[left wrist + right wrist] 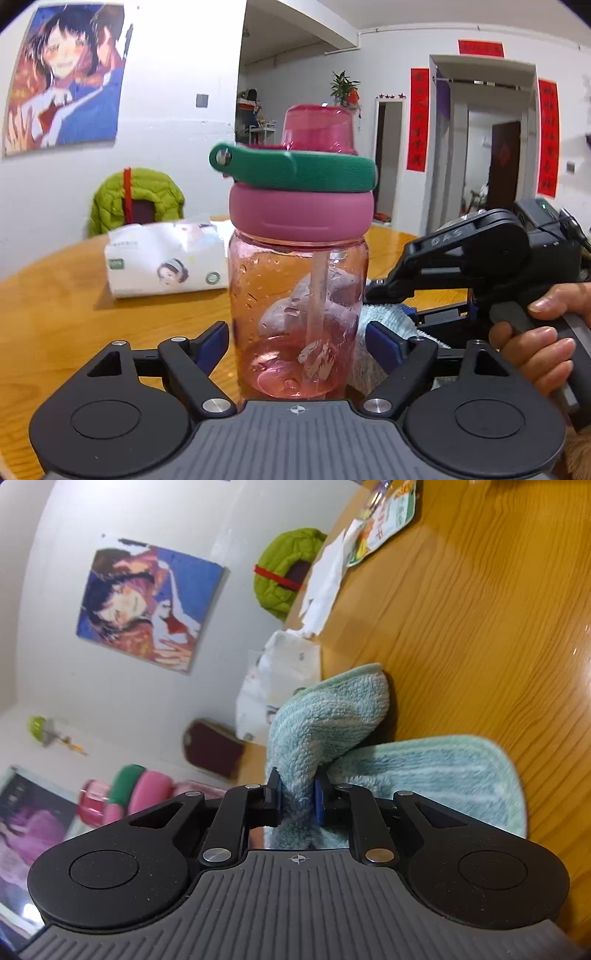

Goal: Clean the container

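A transparent pink plastic drinking bottle [298, 314] stands upright on the orange-brown wooden worktop [66, 314], between the two blue-padded fingers [212, 345] of the left tongs [295, 345]. The tongs are spread to either side of the bottle's lower body, close beside it; whether the pads actually press the plastic cannot be told from the left wrist view. The bottle carries a matte pink screw lid [300, 214], a green carrying strap [295, 168] looped above it and a clear red flip cap [318, 127] on top. A straw [317, 295] runs down inside, and water droplets cling to the inner wall.

Just to the right of the bottle, the right tongs [297, 801] are clamped on a fluffy pale teal cloth [328, 723]. A fold of it is pinched between the blue pads [320, 801], one end rising above the fingers and the other spreading flat over the worktop. The cloth lies just beside the bottle's base in the left wrist view; actual touching is unclear. The person's right hand [539, 332] wraps the black handle.

Behind the bottle lies a white soft pack of tissues [166, 266]. A lime-green quilted jacket [136, 201] hangs on a chair at the far edge of the worktop, and an anime poster [68, 74] is on the white wall.
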Action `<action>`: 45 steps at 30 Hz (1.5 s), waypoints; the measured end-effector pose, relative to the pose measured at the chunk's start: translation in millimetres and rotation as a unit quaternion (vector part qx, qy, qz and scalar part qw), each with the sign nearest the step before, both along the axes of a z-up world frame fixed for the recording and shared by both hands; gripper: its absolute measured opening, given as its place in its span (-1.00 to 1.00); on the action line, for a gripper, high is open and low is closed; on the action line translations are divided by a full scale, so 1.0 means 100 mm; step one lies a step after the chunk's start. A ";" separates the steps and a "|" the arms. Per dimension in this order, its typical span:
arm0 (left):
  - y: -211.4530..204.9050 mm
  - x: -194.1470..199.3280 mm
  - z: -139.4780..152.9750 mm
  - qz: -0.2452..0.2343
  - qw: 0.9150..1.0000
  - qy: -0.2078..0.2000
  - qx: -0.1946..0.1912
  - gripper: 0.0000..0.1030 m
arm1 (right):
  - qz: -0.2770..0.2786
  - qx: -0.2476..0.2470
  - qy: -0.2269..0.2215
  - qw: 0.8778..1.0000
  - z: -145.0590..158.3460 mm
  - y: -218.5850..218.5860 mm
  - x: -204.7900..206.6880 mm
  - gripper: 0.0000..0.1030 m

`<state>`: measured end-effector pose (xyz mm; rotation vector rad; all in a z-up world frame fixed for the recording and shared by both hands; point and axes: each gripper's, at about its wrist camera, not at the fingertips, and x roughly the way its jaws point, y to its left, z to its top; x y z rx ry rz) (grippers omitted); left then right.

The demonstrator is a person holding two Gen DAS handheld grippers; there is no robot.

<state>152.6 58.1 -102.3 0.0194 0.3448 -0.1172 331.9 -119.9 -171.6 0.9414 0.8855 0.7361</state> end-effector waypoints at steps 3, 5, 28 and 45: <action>0.02 -0.03 0.02 -0.002 1.000 0.000 0.009 0.48 | -0.012 -0.055 -0.021 0.998 0.06 0.03 0.00 -0.67; 0.05 -0.04 0.02 -0.019 1.000 0.000 0.004 0.32 | -0.016 -0.084 -0.038 0.996 0.10 0.02 0.00 -0.67; 0.04 0.13 -0.03 -0.037 0.999 -0.012 0.013 0.30 | -0.026 -0.032 -0.038 0.998 0.12 -0.07 0.00 -0.70; -0.02 0.11 0.00 -0.008 1.000 0.003 -0.007 0.63 | -0.060 0.022 -0.042 0.997 0.07 -0.22 0.08 -0.72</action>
